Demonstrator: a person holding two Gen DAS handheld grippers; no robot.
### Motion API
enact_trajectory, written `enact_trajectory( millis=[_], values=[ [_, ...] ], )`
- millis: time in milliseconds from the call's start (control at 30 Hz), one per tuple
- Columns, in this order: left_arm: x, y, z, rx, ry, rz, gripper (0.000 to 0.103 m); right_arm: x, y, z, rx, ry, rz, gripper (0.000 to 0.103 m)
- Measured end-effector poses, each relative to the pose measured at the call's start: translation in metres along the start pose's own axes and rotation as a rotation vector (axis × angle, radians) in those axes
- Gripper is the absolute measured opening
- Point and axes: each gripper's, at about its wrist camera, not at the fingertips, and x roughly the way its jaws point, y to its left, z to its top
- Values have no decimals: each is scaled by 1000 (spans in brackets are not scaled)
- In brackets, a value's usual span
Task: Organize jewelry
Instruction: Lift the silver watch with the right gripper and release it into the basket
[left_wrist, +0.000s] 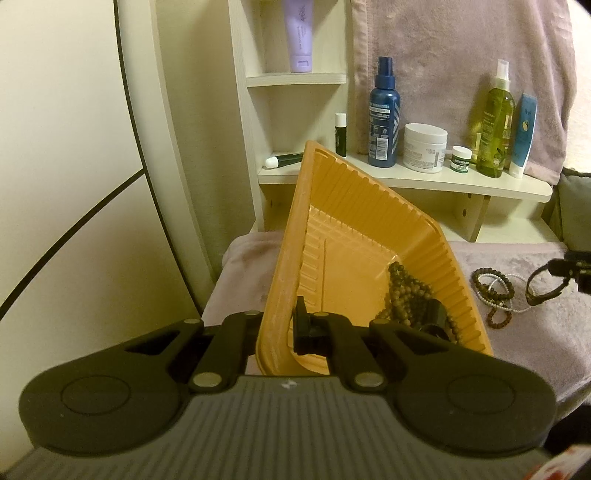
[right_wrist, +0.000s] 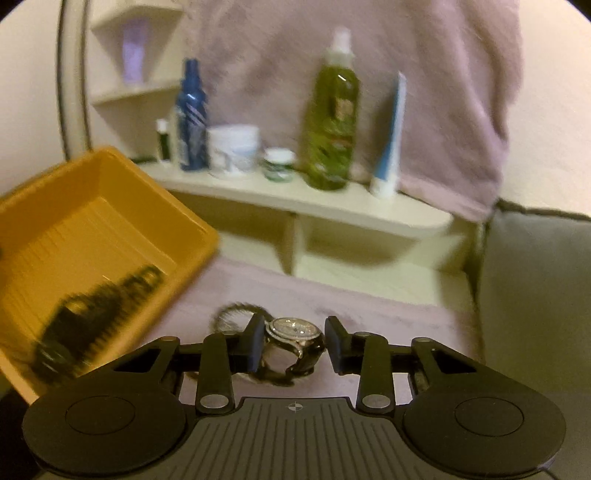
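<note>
Left tongs (left_wrist: 277, 328) are closed on the near rim of a ribbed orange plastic tray (left_wrist: 369, 236), one finger outside the wall and one inside, holding the tray tilted steeply above the mauve plush-covered surface (left_wrist: 517, 347). Inside the tray, ahead and to the right of these tongs, a strand of dark brown beads (left_wrist: 402, 291) lies against the lower wall with a black object whose kind cannot be told. Further right, on the surface, sits a loose cluster of brown and white bead bracelets (left_wrist: 493, 291). Right tongs (right_wrist: 294, 345) stand partly open around a silver-faced wristwatch with a dark strap (right_wrist: 295, 334): the left finger touches the watch case, while the right finger stands just clear of it. The orange tray appears to the left of the right tongs, blurred. Beyond both tongs, a cream wooden shelf (left_wrist: 443, 181) carries a blue spray bottle (left_wrist: 383, 110), a white cream jar (left_wrist: 424, 147) and a green spray bottle (left_wrist: 495, 122).
</note>
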Motion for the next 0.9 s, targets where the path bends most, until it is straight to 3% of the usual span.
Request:
enact_trajectory(
  millis=[500,900],
  values=[
    [1,1,1,-8,-1,-9,5,-1,42,29,-51,-45,103,36],
    [1,2,2,-7,-4,-11,5,10,101,37,-94,-22,312,36]
  ],
)
